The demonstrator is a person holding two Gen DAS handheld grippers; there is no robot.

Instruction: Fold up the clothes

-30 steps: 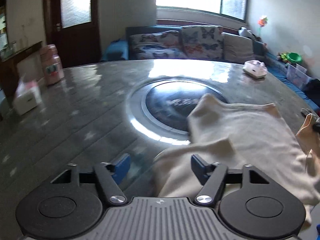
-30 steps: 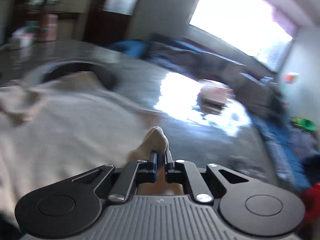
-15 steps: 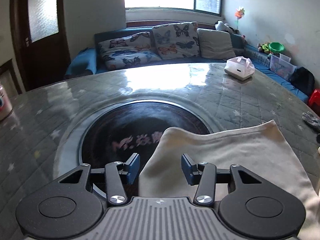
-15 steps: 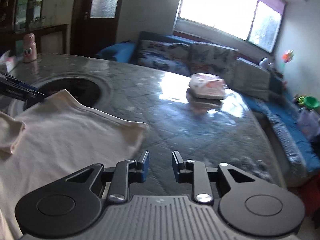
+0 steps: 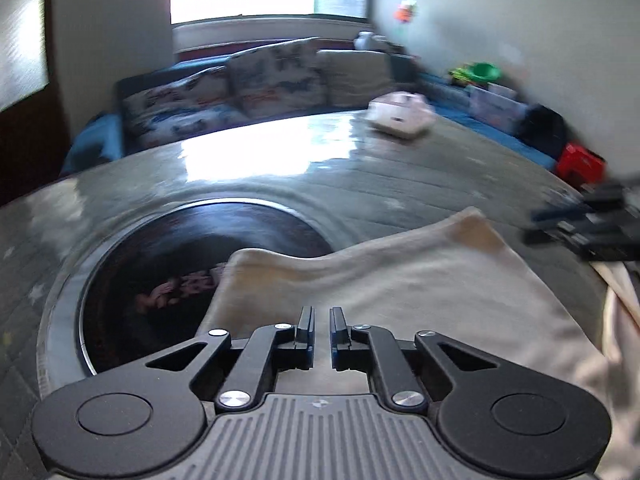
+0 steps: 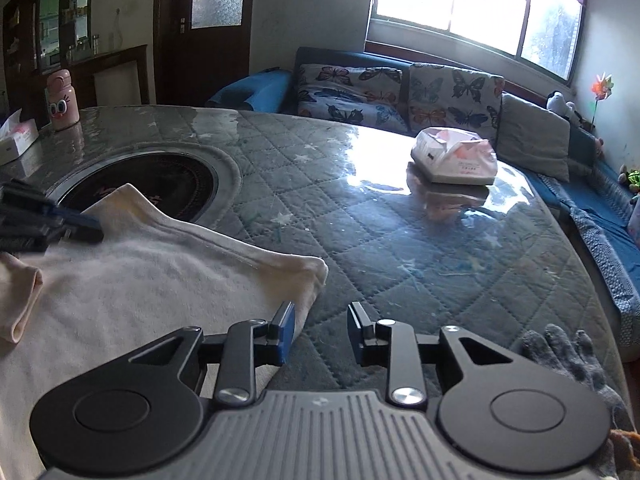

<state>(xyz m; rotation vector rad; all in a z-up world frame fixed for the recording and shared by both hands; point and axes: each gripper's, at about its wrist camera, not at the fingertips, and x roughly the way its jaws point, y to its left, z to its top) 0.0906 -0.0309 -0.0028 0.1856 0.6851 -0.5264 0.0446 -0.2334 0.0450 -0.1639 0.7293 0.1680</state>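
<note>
A cream garment [image 5: 400, 284] lies flat on the grey quilted table [image 5: 400, 184], its far left corner over the dark round inset [image 5: 192, 248]. My left gripper [image 5: 320, 322] hovers over the garment's near part with its jaws almost closed and a narrow gap between them; nothing shows in the gap. In the right wrist view the garment [image 6: 140, 280] lies at the left, with a folded sleeve at its left edge. My right gripper [image 6: 320, 324] is open and empty at the garment's right corner, its left finger over the cloth edge. The left gripper [image 6: 44, 222] also shows there, blurred.
A white and pink tissue pack [image 6: 456, 156] lies on the table at the far right. A grey glove [image 6: 560, 360] lies at the near right edge. A pink bottle [image 6: 62, 100] and a tissue box [image 6: 18, 138] stand at the far left. A sofa [image 6: 400, 88] is behind the table.
My left gripper's jaws have closed almost fully over the garment. My right gripper let go of the cloth a second ago, has opened wider and sits at the right corner.
</note>
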